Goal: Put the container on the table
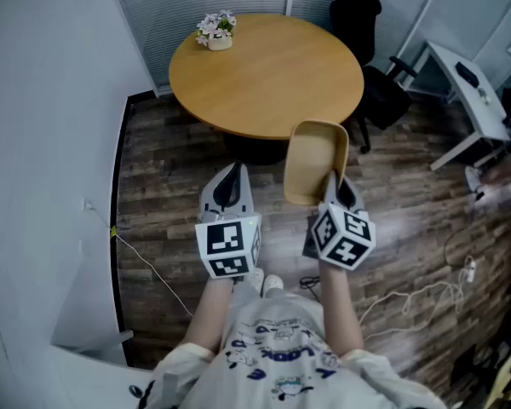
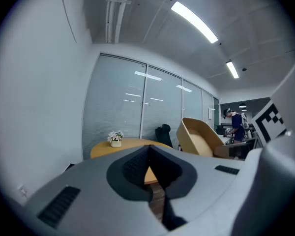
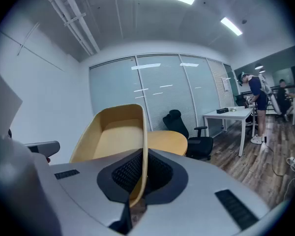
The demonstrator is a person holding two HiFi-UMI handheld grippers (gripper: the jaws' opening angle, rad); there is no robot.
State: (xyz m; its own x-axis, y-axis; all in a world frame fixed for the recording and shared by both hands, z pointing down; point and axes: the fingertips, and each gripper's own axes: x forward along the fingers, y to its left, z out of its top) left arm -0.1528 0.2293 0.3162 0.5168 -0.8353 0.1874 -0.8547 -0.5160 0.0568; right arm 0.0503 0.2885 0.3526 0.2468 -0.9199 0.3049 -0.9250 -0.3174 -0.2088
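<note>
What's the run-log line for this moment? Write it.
right gripper: shut on container rim | left gripper: shut, empty | container: held in air, not on table

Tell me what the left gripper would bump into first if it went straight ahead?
Probably the near edge of the round table; the left gripper points at it, with nothing between. Height is hard to judge, so it might pass just under the top.

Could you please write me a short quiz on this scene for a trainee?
1. True or false: the container rests on the table.
2. The left gripper holds: A) the container B) nothing C) the pot.
3. Fill in: the pot on the table holds ____.
Key: 1 false, the right gripper holds it in the air; 2 B; 3 flowers.
</note>
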